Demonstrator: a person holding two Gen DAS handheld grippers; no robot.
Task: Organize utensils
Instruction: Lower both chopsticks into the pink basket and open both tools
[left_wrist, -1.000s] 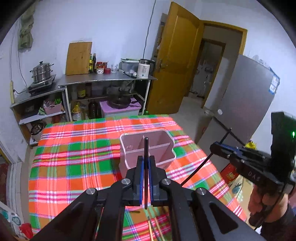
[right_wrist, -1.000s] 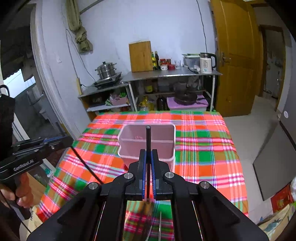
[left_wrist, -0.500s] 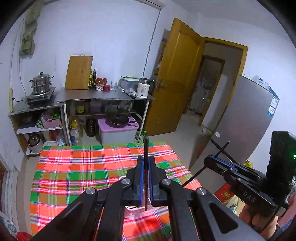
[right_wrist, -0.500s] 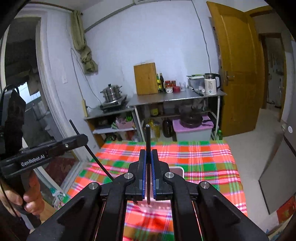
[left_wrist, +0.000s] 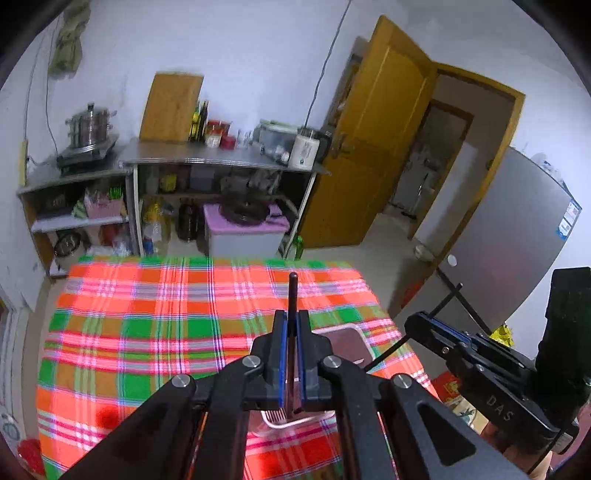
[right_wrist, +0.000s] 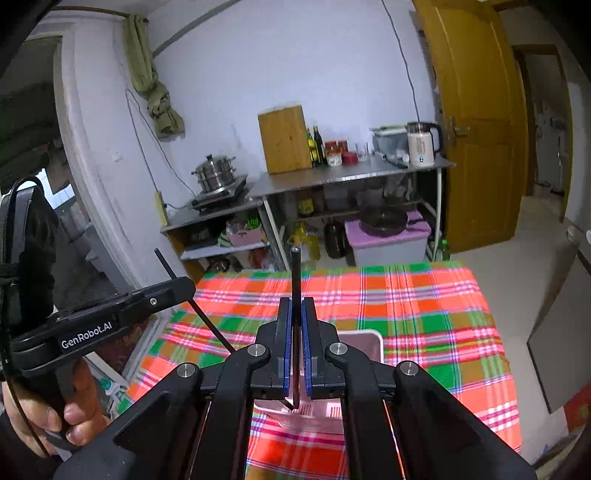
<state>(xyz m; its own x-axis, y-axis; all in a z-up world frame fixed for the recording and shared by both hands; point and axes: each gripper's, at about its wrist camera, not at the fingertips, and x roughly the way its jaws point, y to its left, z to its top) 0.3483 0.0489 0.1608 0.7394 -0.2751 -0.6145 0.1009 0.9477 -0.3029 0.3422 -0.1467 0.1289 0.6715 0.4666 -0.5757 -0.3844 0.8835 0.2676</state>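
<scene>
Pink holder (left_wrist: 347, 345) back in view, both grippers' fingers clamped on black chopsticks, plaid tablecloth (left_wrist: 147, 325) beneath.

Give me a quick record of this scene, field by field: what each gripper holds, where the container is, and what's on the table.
left gripper: shut on a dark chopstick
right gripper: shut on a second chopstick
pink container: on the table, just below both grippers
table cover: plaid cloth
container contents: cannot tell, hidden by the grippers
background: shelf with kettle and pot
</scene>
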